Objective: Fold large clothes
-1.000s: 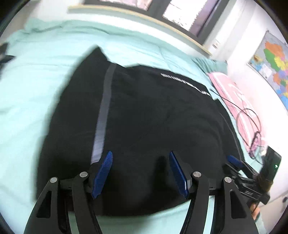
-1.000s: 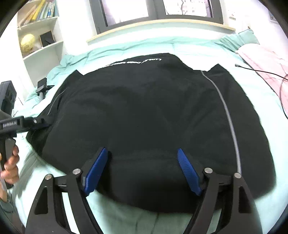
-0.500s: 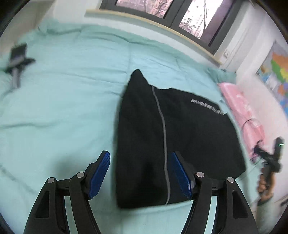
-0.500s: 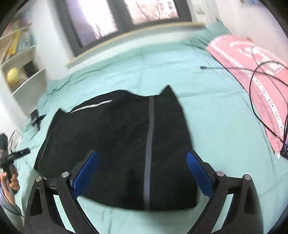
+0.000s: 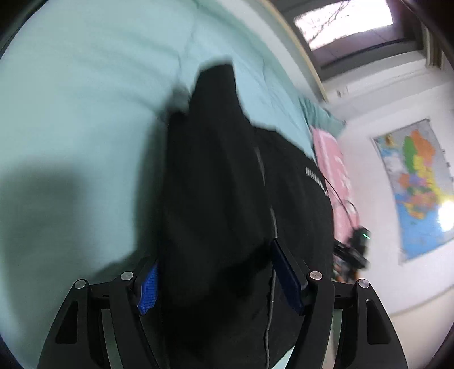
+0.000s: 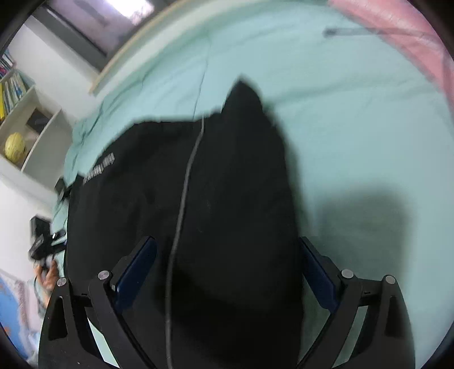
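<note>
A black garment (image 5: 221,181) with a thin grey stripe (image 5: 272,215) and white lettering (image 5: 316,178) lies flat on the mint-green bedcover (image 5: 85,113). My left gripper (image 5: 215,255) hangs open close over its left side, with black cloth between the blue pads (image 5: 147,286), which do not pinch it. In the right wrist view the same garment (image 6: 232,198) fills the middle. My right gripper (image 6: 227,241) stands wide open over its right side, cloth between the pads (image 6: 317,272). Each view shows the other gripper small at the garment's far side, blurred.
A pink blanket (image 5: 332,167) with a black cable (image 5: 340,198) lies along the bed's right side under a wall map (image 5: 417,184). A window (image 5: 340,22) is at the bed's far edge. A white shelf with a yellow ball (image 6: 15,146) stands left; a hand (image 6: 49,276) shows there.
Both grippers have swung outward from the garment's near middle to its two sides and come closer to the cloth. The right jaws have widened. The garment lies as before.
</note>
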`<action>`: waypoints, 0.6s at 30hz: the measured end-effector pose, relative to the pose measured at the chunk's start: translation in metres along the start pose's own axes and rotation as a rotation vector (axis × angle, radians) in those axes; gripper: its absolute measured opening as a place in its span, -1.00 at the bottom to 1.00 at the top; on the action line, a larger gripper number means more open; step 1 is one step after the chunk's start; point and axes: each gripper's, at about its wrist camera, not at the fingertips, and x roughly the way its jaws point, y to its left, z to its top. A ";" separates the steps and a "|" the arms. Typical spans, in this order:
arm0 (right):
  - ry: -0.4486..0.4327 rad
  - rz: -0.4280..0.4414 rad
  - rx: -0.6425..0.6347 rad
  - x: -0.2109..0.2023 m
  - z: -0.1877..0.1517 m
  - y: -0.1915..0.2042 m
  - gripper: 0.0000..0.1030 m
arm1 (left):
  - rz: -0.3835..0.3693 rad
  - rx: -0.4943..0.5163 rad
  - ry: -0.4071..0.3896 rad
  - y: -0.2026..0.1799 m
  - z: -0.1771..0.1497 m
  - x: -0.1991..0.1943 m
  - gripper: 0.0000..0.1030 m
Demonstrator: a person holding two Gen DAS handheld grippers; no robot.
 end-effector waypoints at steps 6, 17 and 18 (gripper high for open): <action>0.090 0.115 -0.040 0.038 0.008 0.008 1.00 | -0.037 -0.026 0.053 -0.003 0.005 0.036 0.52; -0.069 0.118 -0.161 -0.015 -0.012 0.042 -0.17 | 0.163 0.224 -0.144 -0.106 -0.032 0.007 -0.28; -0.084 0.114 -0.176 -0.023 -0.016 0.050 -0.24 | 0.132 0.236 -0.167 -0.118 -0.040 -0.003 -0.29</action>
